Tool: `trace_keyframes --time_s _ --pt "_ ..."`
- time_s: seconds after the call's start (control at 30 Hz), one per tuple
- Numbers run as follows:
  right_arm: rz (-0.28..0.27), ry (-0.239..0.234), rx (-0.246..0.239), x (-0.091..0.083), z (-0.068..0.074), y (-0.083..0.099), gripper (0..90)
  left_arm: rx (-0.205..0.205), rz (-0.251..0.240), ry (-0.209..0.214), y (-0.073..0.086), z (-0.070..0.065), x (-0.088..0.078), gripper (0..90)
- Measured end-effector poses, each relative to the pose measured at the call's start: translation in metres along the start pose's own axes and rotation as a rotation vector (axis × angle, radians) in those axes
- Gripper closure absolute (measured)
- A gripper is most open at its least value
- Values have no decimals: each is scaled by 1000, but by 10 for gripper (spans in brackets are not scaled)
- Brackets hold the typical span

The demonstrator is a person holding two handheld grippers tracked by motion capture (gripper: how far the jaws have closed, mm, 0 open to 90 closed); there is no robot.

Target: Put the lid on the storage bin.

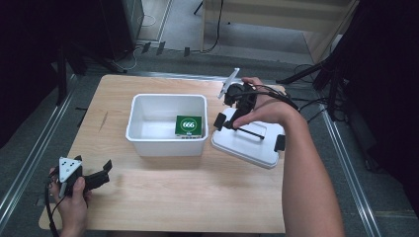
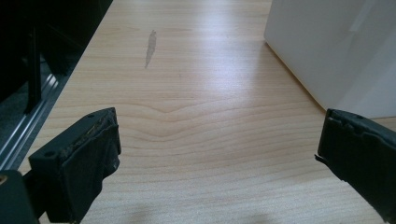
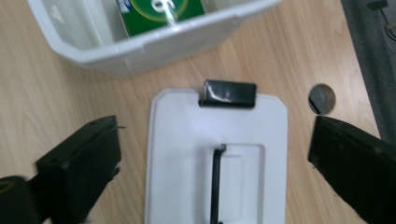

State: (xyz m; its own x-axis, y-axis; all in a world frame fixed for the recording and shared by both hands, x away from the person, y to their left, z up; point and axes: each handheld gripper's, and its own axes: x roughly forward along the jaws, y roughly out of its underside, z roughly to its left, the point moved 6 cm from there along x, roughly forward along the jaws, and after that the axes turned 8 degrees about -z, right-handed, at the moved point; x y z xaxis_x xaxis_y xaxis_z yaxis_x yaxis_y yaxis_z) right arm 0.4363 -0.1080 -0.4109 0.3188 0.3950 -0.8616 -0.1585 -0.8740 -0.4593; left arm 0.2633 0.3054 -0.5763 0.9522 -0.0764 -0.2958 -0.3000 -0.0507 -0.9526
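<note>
High view: the white lid (image 1: 247, 143) lies flat on the table (image 1: 163, 197) just right of the open white bin (image 1: 167, 124), which has a green box (image 1: 188, 125) inside. The right gripper (image 1: 232, 116) hovers over the lid, forearm reaching in from below.

Left gripper view: the left gripper (image 2: 215, 154) is parked low over bare wood, jaws wide apart and empty.

Right gripper view: jaws spread wide either side of the lid's thin black handle (image 3: 215, 182). Looks like light, stiff, slick plastic, so I'd grab that handle.
</note>
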Motion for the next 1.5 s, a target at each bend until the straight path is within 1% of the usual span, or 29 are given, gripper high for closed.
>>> trace_keyframes --time_s 0.1,0.17,0.3,0.37,0.43,0.53,0.57,0.6,0.67,0.73,0.87,0.93,0.97,1.07,1.13,1.23,1.3,1.37,1.4,1.47,1.5 --pt "7 27 22 -2 -3 14 79 2 3 0 0 0 0 0" --pt "18 37 35 -2 -4 24 104 2 2 -1 0 0 0 0" --pt "40 53 45 3 -5 41 159 1 -1 1 0 0 0 0" --pt "54 64 39 6 -5 48 233 0 0 1 0 0 0 0" --pt "76 72 44 11 -6 58 293 -3 3 0 0 1 -1 0" --pt "79 65 55 18 -6 67 391 -4 1 1 0 1 -1 0" --pt "80 66 55 20 -6 71 434 -3 3 3 0 1 -1 0" --pt "79 60 45 23 -6 75 466 -3 4 2 0 1 0 0" --pt "92 59 56 27 -7 81 536 -2 0 1 0 0 -1 0" --pt "104 45 55 31 -7 87 591 -1 -1 2 0 0 0 0" --pt "134 45 42 40 -8 97 680 -4 1 2 0 1 -1 0" --pt "152 49 51 44 -8 101 711 -5 0 3 0 0 -1 0" --pt "151 49 57 45 -8 102 719 -4 0 4 0 0 -1 0" --pt "167 35 112 52 -8 106 758 -4 1 4 0 0 -1 0" --pt "180 43 118 55 -8 109 785 -4 1 3 0 0 -1 0" --pt "207 72 111 60 -12 112 809 -4 2 3 0 1 -1 0" --pt "209 76 119 63 -12 113 813 -2 1 3 0 0 -1 0" --pt "213 77 112 65 -14 114 821 -3 2 3 0 1 -1 0" --pt "216 83 120 66 -14 114 826 -4 1 2 0 1 -1 0" --pt "217 94 104 67 -16 114 836 -3 2 1 0 0 -1 0" --pt "217 102 107 67 -16 113 841 -2 0 1 0 0 -1 0"
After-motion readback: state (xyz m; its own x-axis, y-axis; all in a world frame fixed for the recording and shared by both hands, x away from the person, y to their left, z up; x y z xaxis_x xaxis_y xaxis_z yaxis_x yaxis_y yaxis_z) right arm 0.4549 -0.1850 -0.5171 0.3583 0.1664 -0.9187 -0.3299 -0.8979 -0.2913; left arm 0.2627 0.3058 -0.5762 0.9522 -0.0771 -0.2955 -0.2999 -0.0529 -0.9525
